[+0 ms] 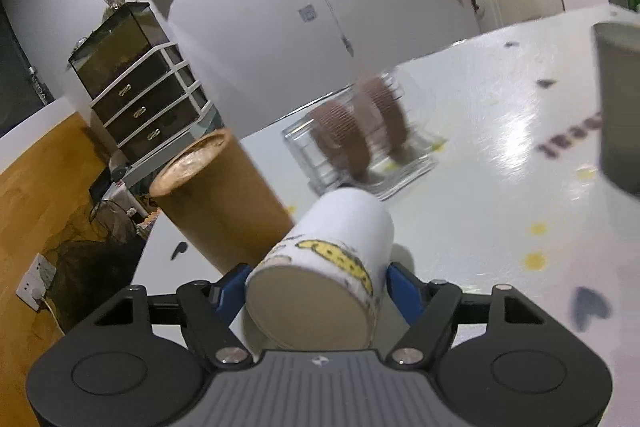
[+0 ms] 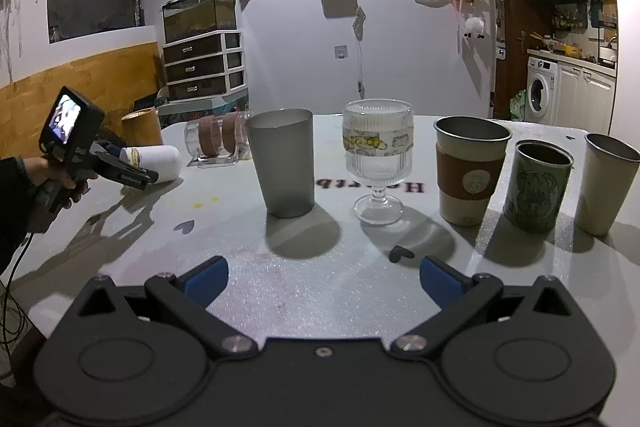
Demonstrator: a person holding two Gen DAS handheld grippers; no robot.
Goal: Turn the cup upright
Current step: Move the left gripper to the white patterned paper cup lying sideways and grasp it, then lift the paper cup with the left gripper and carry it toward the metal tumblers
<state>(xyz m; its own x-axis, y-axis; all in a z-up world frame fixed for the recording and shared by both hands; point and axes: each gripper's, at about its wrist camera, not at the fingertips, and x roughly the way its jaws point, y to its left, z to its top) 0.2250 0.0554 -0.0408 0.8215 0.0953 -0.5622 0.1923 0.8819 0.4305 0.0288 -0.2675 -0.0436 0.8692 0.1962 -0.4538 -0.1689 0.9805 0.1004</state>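
The white cup lies on its side between the blue fingers of the left gripper. Its flat bottom faces the camera, and its open end seems to point away, toward 12 o'clock, though it cannot be seen. So the cup's long side runs straight out from the gripper — the same way the fingers point. The fingers press on both sides of the cup and hold it near its bottom.

In the right wrist view the cup shows far off at 9 o'clock, low over the white table; it may touch the table or not, that is hard to tell. The left gripper is the one that has the cup.

The brown tube stands just beside the cup at 10 o'clock, so the turn probably needs care on that side.

The right gripper is well apart from the cup, spread wide and holding nothing — the grey cup and the glass stand in front of it.
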